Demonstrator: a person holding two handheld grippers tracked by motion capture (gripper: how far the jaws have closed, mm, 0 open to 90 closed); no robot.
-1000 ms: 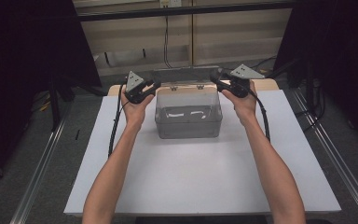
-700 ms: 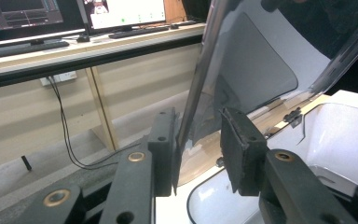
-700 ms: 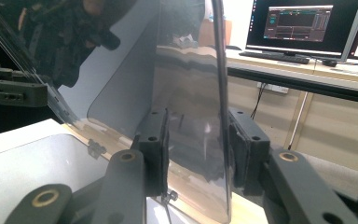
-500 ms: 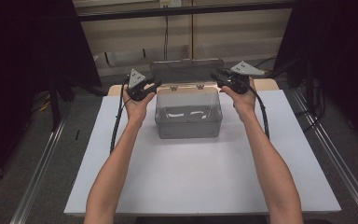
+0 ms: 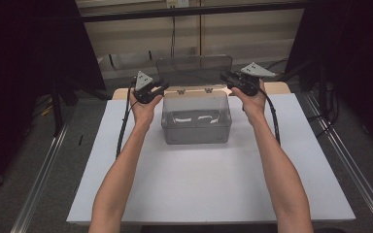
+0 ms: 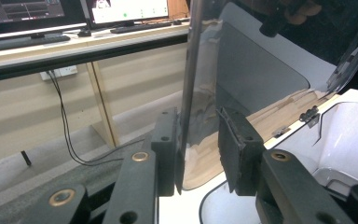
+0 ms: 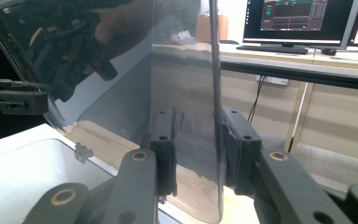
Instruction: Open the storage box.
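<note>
**A:** What did the high view give you that the gripper views didn't?

**B:** The whole layout: the clear box point(image 5: 196, 118) sat on the white tabletop point(image 5: 204, 189) between the two hands, with its lid point(image 5: 194, 70) tipped up on the far hinges. The left gripper point(image 5: 158, 89) was at the lid's left edge, the right gripper point(image 5: 227, 77) at its right edge.

**A:** And from the grippers themselves?

**B:** The grip. In the left gripper view the lid's edge point(image 6: 191, 84) stood upright between the fingers point(image 6: 235, 144), right against the left-hand one. In the right gripper view the lid's edge point(image 7: 214, 93) ran between the fingers point(image 7: 237, 149) too, close to the right-hand one. Both pairs were nearly pressed together, pinching the lid. Both views also caught monitors point(image 7: 298, 21) on a desk beyond.

**A:** Any difference from a second before?

**B:** The lid had swung up. Earlier it lay almost flat over the box; now it stood nearly upright behind it. The right gripper's fingers had just been closing, the lid between them; the left's had closed a little as well.
</note>
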